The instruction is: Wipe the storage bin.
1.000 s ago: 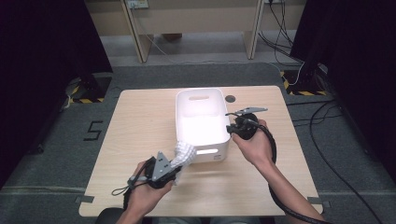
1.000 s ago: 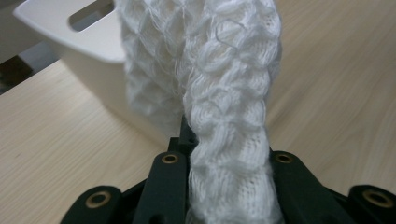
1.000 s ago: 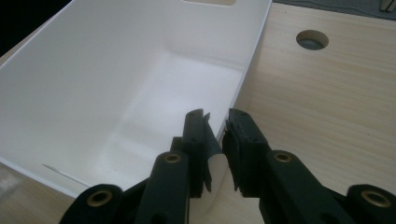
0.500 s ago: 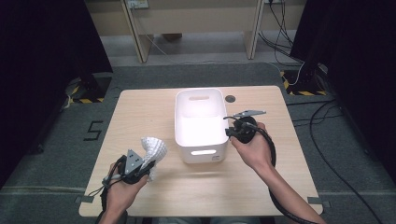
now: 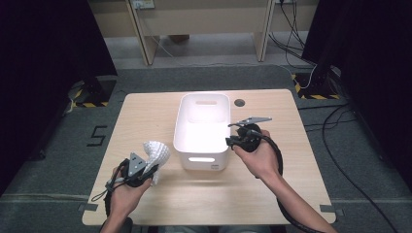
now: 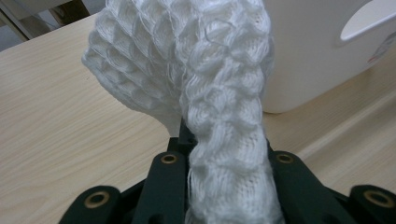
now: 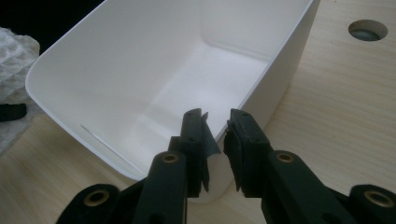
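Left gripper (image 5: 145, 167), held low at the near-left of the table (image 5: 145, 111), is clamped on a white knitted cloth (image 5: 156, 153); in the left gripper view the fabric (image 6: 205, 84) bunches up from between the closed jaws, with a fold hanging over toward the tabletop. Right gripper (image 5: 231, 141) stands at the right rim of the white bin (image 5: 203, 155), its jaws straddling the wall, a small gap between them; they have just been opening, and whether the pads still press the wall cannot be told from the right gripper view (image 7: 215, 135). The bin looks empty. Judged step: cloth taken out and carried clear, bin steadied. The next move probably calls for laying the cloth down flat on open table beside the bin before letting go.
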Tool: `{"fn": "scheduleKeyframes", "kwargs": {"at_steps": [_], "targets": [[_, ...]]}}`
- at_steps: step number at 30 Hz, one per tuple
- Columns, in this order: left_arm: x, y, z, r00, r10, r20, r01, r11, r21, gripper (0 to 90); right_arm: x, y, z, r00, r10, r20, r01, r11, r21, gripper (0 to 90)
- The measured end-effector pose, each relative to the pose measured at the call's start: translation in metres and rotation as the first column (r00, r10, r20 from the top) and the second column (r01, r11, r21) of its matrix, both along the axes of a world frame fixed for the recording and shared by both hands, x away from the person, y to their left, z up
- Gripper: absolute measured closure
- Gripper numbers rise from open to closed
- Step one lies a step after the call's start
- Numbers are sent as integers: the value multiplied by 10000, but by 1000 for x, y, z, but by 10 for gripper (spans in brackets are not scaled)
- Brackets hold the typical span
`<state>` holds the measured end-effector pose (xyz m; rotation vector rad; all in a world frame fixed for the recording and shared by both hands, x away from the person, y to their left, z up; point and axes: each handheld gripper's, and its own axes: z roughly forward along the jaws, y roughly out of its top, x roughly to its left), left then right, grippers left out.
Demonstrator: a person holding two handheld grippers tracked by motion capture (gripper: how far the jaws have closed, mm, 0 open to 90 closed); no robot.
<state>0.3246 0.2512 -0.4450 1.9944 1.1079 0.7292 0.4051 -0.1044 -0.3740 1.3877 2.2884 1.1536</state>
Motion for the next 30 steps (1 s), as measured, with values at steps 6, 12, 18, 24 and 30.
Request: {"fn": "scheduleKeyframes", "kwargs": {"at_steps": [6,12,18,24,30], "targets": [[1,2,-6,10000,45,-56,-45,10000,-30,733,0,-7,3,9990,-71,450,61,9998,208,697],[6,11,-13,9993,358,-125,-358,9993,-38,724,1,-20,3,9967,-340,734,339,9994,27,668],[15,24,-28,9970,670,-395,-668,9977,60,697,-2,-44,-9,9941,-812,721,834,9961,-288,645],[27,31,-44,9945,924,-489,-927,9957,-41,684,-8,-75,-26,9887,-1379,595,1416,9878,-646,634],[46,28,-53,9918,1184,-483,-1184,9930,17,674,-15,-97,-41,9825,-1773,566,1818,9795,-870,625]]}}
